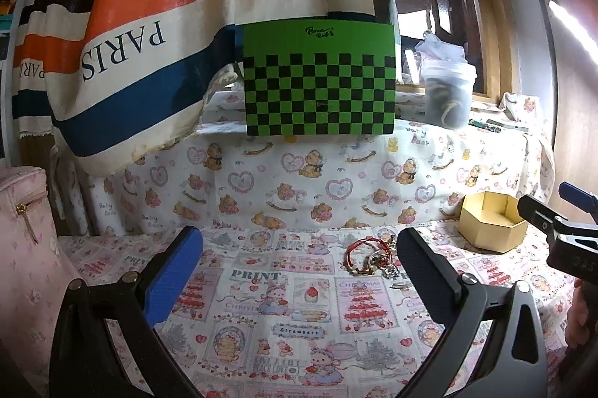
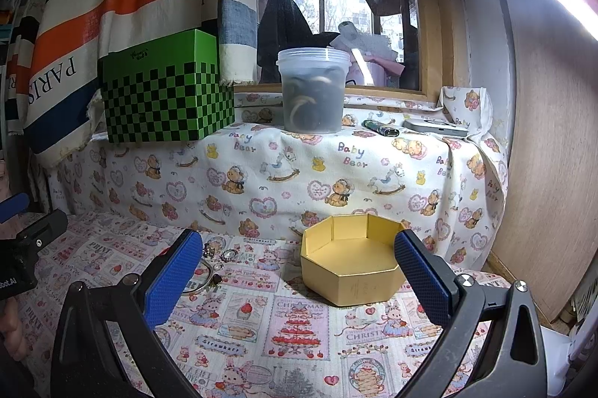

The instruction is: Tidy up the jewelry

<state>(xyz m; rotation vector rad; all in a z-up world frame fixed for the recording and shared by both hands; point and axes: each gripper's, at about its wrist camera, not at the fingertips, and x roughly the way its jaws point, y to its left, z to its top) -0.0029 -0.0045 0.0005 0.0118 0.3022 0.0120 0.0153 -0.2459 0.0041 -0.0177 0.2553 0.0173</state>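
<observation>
The left gripper [image 1: 299, 271] has its jaws spread wide and holds nothing; both blue-padded fingers [image 1: 173, 276] hang above the patterned cloth [image 1: 261, 323] that covers the worktop. Between the fingers, close to the right-hand one, lies the jewelry [image 1: 368, 256]: red cord bracelets tangled with beaded and metal pieces, resting loose on the cloth and touching neither finger.

The right gripper [image 2: 299, 276] is likewise released, its jaws wide apart and empty. Between its fingers sits the gold box [image 2: 351, 263], eight-sided, open at the top, with nothing inside; the right-hand finger overlaps the box's edge in this view, and contact cannot be told. Beside the left-hand finger lie a silver bangle [image 2: 203, 280] and small metal rings [image 2: 224, 254].

Farther back, a raised ledge draped in bear-print fabric [image 2: 336, 173] carries a green checkered box [image 2: 168, 95], a lidded plastic tub [image 2: 313, 88] and a lighter [image 2: 381, 128]. A striped curtain [image 1: 149, 5] hangs behind, and a pink bag [image 1: 26, 230] stands at the left.
</observation>
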